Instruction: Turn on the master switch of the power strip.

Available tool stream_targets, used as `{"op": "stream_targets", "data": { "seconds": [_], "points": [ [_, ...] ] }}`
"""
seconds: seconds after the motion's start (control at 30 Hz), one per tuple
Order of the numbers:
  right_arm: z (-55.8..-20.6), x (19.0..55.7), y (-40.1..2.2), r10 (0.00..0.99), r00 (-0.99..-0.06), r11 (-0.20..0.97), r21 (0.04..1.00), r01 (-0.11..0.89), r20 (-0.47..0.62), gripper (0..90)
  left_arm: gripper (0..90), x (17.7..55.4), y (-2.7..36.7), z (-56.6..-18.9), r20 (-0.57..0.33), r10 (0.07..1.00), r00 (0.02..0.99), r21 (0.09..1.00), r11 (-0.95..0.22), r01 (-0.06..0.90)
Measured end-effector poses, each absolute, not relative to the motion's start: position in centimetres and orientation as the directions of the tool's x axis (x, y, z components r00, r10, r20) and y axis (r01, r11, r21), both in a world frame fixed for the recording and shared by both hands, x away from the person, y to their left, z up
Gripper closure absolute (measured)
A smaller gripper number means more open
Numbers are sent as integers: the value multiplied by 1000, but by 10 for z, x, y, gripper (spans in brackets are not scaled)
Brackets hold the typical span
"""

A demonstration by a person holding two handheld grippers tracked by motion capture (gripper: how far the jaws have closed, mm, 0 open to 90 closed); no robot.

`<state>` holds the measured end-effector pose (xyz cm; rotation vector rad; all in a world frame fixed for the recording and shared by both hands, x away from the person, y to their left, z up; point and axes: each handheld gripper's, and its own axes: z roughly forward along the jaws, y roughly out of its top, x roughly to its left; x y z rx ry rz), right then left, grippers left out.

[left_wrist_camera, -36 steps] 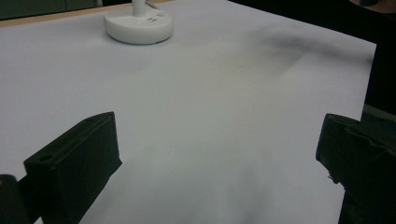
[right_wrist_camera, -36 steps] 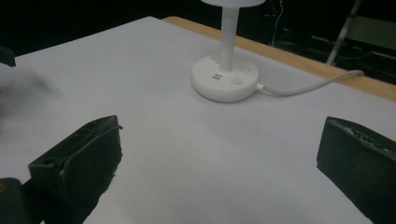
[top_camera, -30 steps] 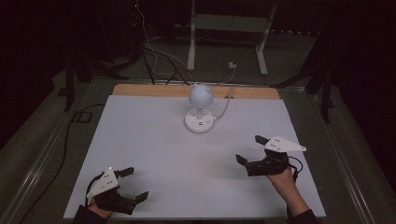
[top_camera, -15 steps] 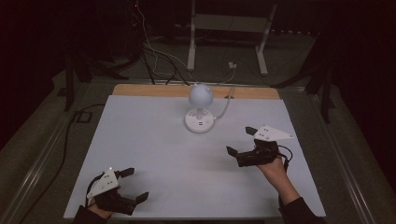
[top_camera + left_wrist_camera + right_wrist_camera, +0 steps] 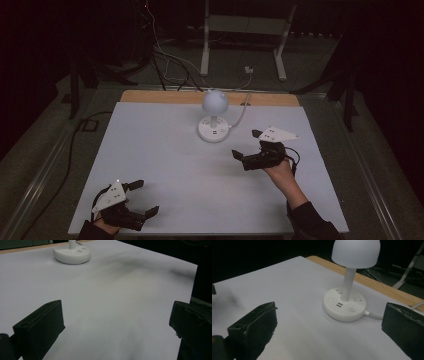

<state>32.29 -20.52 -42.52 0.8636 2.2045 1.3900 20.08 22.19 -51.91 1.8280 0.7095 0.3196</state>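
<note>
A white dome-shaded desk lamp [image 5: 214, 116] stands at the far middle of the white table [image 5: 160, 150]. In the right gripper view its round base [image 5: 345, 304] shows USB ports, sockets, a button and a cord leaving to the right. The right gripper [image 5: 246, 145], jaws wide apart and empty, hovers just near and right of the lamp. The left gripper [image 5: 144, 199], also spread empty, sits at the near left corner; its view catches only the base [image 5: 72, 254].
</note>
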Motion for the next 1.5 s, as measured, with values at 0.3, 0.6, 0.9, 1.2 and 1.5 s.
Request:
{"op": "stream_targets", "data": {
  "seconds": [0.3, 0.6, 0.9, 1.2, 1.5],
  "points": [
    [-430, 335, -197, 683, -730, 319, 899, 301, 2, 0, 1, 201, 222, -519, -119, 606, 786, 923, -225, 313],
    [-441, 346, -190, 689, -725, 338, 892, 300, -17, 0, 1, 201, 222, -519, -116, 604, 789, 922, -230, 312],
    [-453, 358, -181, 694, -720, 348, 887, 303, -27, 0, 1, 201, 222, -519, -116, 603, 789, 922, -230, 312],
    [-462, 368, -174, 697, -717, 350, 884, 310, -25, 14, 1, 200, 222, -519, -117, 602, 790, 923, -228, 310],
    [-472, 377, -169, 709, -705, 362, 873, 327, -30, 47, 1, 200, 221, -519, -117, 601, 791, 924, -227, 309]
  ]
}}
